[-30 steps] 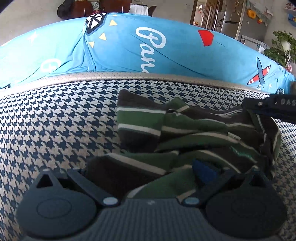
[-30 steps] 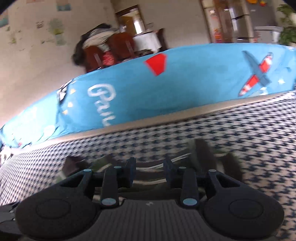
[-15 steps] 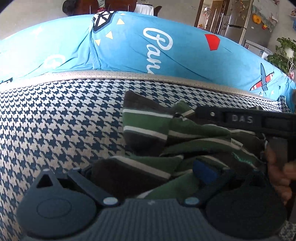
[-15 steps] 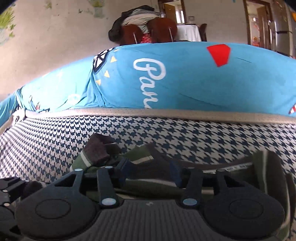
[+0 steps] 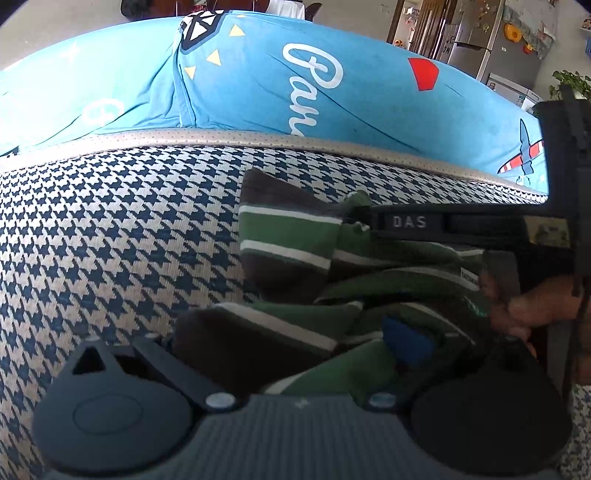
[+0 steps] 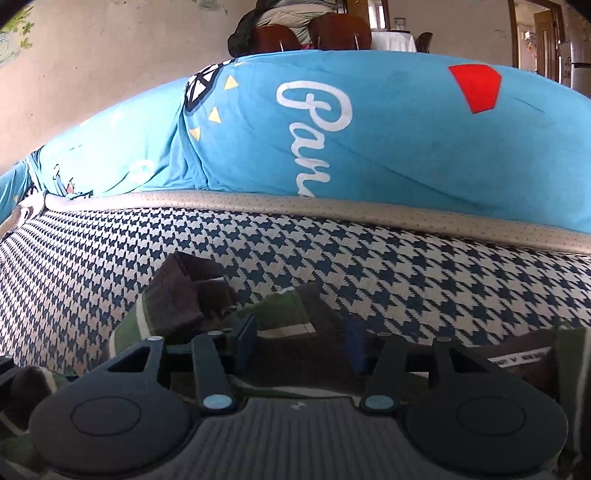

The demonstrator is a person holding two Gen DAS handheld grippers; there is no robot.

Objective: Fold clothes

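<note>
A crumpled green, brown and white striped garment (image 5: 295, 254) lies on the houndstooth sofa seat (image 5: 110, 236). My left gripper (image 5: 295, 339) is open, fingers spread wide, with a bunched part of the garment lying between them. My right gripper (image 6: 299, 338) is open, its blue-padded fingers low over the garment (image 6: 288, 317). In the left wrist view the right gripper's body (image 5: 443, 223), marked DAS, reaches in from the right above the garment, with the person's hand (image 5: 532, 302) on it.
A blue printed sofa back cushion (image 5: 295, 85) rises behind the seat, past a grey piped edge (image 5: 258, 138). Chairs and a table (image 6: 332, 33) stand behind the sofa. A fridge (image 5: 491, 48) and a plant stand at the far right.
My right gripper has swung left and dropped over the garment, now reaching well into the left wrist view. The left gripper has hardly moved and stays open around the cloth.
</note>
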